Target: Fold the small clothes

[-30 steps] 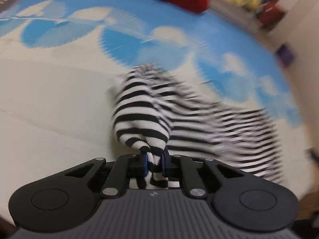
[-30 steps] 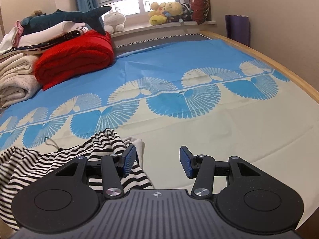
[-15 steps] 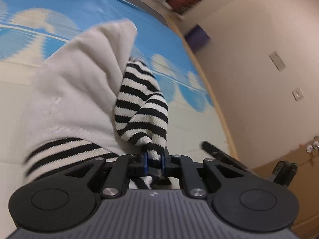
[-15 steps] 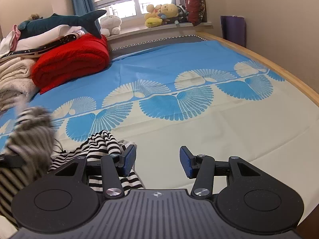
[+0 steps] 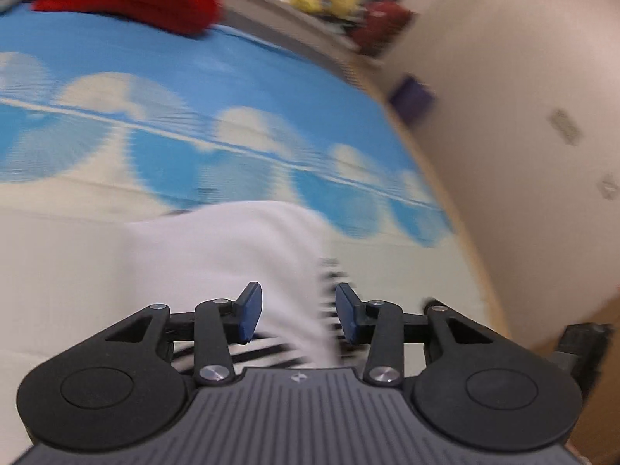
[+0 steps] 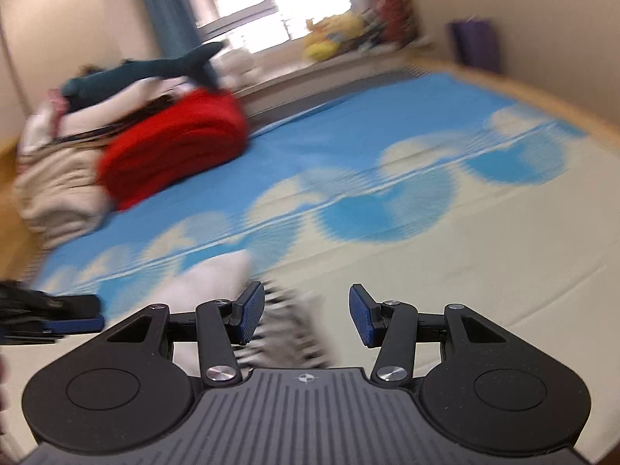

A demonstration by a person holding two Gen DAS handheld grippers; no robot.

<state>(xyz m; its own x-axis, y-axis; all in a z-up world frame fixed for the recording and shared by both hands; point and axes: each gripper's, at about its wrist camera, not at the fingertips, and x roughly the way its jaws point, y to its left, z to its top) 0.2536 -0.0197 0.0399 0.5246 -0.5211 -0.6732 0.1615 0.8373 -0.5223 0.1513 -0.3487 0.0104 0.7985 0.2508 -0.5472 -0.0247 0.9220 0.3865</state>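
The garment (image 5: 248,255) lies on the bed sheet (image 5: 193,89) before both tongs — blanket pile (image 6: 174,147) behind, far left.

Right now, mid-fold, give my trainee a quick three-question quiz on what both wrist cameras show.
1. True or false: the left gripper is clamped shut on the striped garment.
2. Multiple choice: what sits on the blue-patterned sheet at the far left of the right wrist view? A) a green bucket B) a red folded blanket C) a laptop
3. Fill in: the garment's upturned side, seen between the right gripper fingers, is mostly ____.

Key
1. False: its fingers stand apart, with the cloth lying loose between them.
2. B
3. White; black stripes show only at its near edge.
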